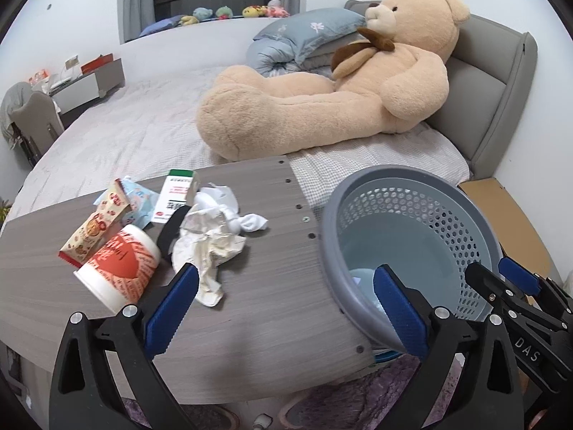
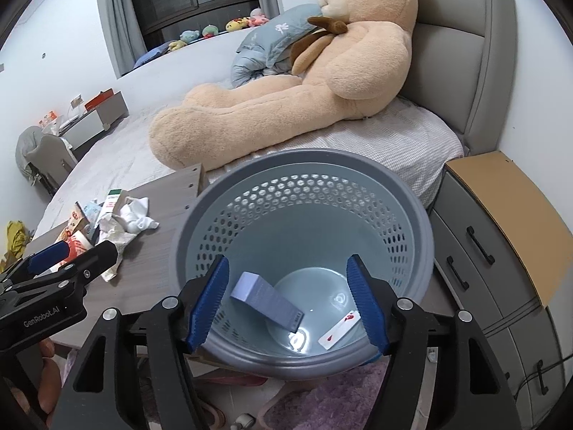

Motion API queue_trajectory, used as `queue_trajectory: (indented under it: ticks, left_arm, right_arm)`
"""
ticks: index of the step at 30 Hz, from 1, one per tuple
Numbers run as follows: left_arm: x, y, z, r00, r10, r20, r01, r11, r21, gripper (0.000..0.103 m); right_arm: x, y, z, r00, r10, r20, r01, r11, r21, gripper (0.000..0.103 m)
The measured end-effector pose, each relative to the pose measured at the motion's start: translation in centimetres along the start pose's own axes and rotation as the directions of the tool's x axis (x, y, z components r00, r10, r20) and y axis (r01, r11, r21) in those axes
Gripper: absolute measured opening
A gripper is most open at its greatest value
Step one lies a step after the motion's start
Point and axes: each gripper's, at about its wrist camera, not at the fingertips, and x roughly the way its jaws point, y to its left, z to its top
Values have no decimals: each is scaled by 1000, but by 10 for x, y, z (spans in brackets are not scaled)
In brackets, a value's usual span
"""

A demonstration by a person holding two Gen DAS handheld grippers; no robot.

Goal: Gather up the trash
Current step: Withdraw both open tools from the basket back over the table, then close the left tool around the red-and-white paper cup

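Note:
A grey perforated trash basket (image 2: 408,197) stands beside the wooden table (image 1: 258,304); it shows in the left wrist view too (image 1: 333,225). Inside lie a lilac box (image 2: 266,299) and a small white wrapper (image 2: 338,331). On the table lies a trash pile: red-and-white paper cup (image 1: 120,263), cookie box (image 1: 95,227), blue packet (image 1: 138,197), green-topped white carton (image 1: 175,193), crumpled paper (image 1: 204,247), white cloth (image 1: 229,211). My left gripper (image 1: 286,308) is open and empty above the table's front. My right gripper (image 2: 288,302) is open and empty over the basket.
A bed (image 1: 125,136) with a large teddy bear (image 1: 322,93) and blue pillows (image 1: 308,32) lies behind the table. A grey drawer unit (image 2: 501,258) with a cardboard top stands right of the basket. A purple rug (image 2: 340,401) lies below.

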Motion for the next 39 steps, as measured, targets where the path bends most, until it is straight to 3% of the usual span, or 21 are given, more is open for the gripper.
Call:
queue_trajectory:
  ticks: [15, 21, 25, 39]
  left_arm:
    - [-25, 92, -22, 988, 154, 25, -151, 983, -108, 96]
    - [-30, 131, -25, 982, 187, 10, -184, 971, -150, 96]
    - [-30, 146, -27, 981, 192, 3, -190, 970, -150, 96]
    - [7, 158, -20, 990, 122, -73, -129, 986, -104, 96]
  right_arm:
    - [-6, 79, -19, 996, 91, -19, -92, 989, -118, 66]
    - [-5, 106, -23, 991, 133, -22, -135, 979, -154, 72]
    - [1, 121, -24, 989, 147, -31, -150, 974, -169, 77]
    - [30, 137, -26, 987, 144, -77, -155, 974, -163, 79]
